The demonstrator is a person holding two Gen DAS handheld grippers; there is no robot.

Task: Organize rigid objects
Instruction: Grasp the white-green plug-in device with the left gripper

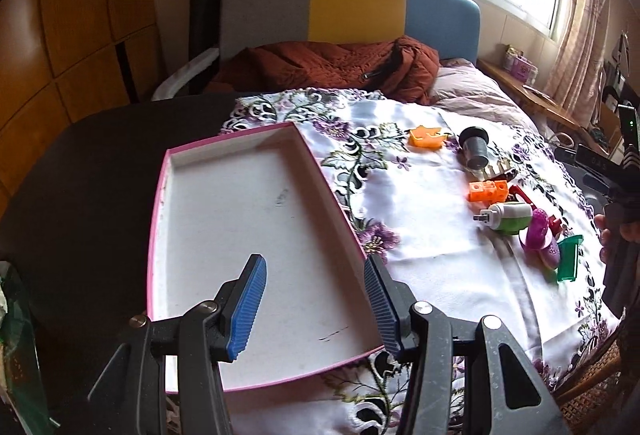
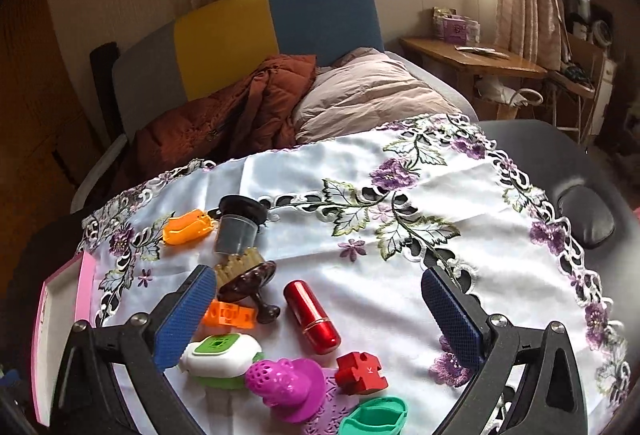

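A shallow pink-edged white tray (image 1: 192,171) lies empty on the table's left side. My left gripper (image 1: 316,299) is open above its near right corner, holding nothing. To the right, small toys lie on the floral cloth: an orange piece (image 1: 426,137), a dark cup (image 1: 474,147), an orange block (image 1: 488,191), a white-green gadget (image 1: 510,217), a purple piece (image 1: 538,235) and a green piece (image 1: 570,259). My right gripper (image 2: 320,311) is open over the red lipstick tube (image 2: 312,317), near the red block (image 2: 362,373), brown brush (image 2: 246,281) and purple piece (image 2: 286,383).
The floral white cloth (image 2: 400,255) covers a dark round table (image 1: 100,155). A bed with a rust quilt (image 1: 320,67) and colourful headboard stands behind. A wooden desk (image 2: 472,61) is at the right. A wicker chair edge (image 1: 592,387) is near the table's front right.
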